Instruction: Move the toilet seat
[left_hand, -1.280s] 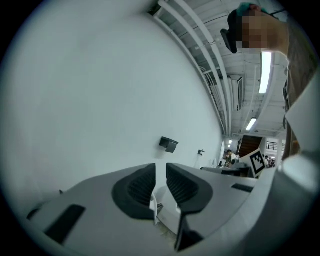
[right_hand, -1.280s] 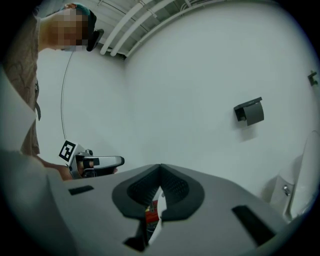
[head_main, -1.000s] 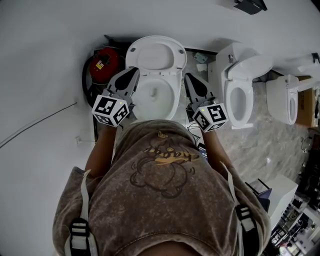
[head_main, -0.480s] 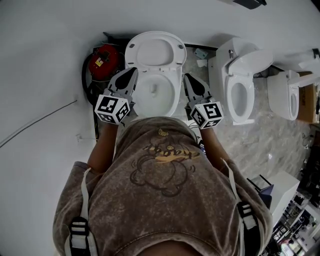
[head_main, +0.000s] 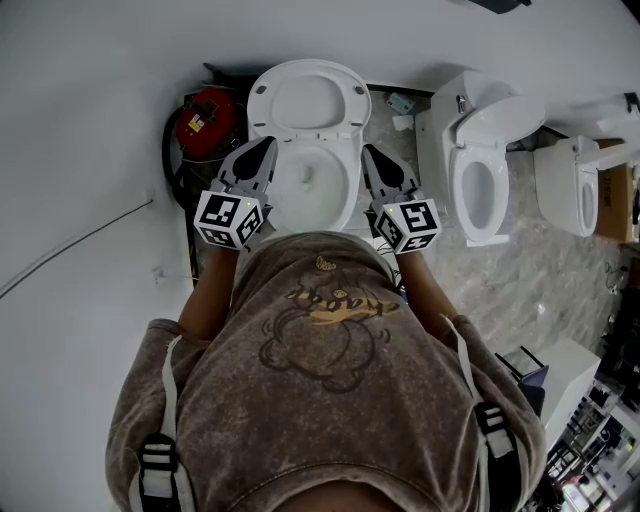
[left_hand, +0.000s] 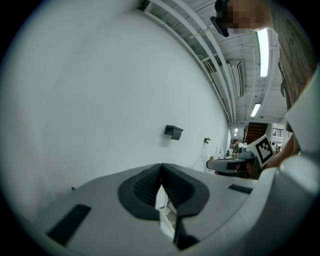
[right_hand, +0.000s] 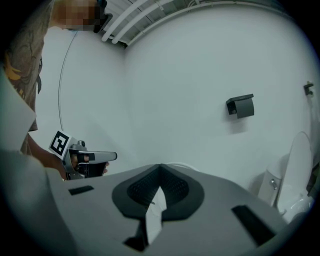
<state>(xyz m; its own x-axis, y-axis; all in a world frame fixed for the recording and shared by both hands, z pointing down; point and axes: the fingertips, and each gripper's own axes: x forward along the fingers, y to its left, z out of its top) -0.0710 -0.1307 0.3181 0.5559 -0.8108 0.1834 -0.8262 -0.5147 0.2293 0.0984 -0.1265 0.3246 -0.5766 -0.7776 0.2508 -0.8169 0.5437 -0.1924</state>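
Grippers flank the toilet bowl (head_main: 310, 190), each with its jaws pressed together on nothing: left gripper (head_main: 266, 145) at the bowl's left edge, right gripper (head_main: 367, 152) at its right. Beyond their tips and between them, the toilet seat (head_main: 310, 100) stands raised.

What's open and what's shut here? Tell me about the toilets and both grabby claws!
left gripper, shut and empty, beside the bowl
right gripper, shut and empty, on the bowl's other side
front toilet lid, raised, leaning back toward the wall
front toilet bowl, uncovered
middle toilet lid, raised
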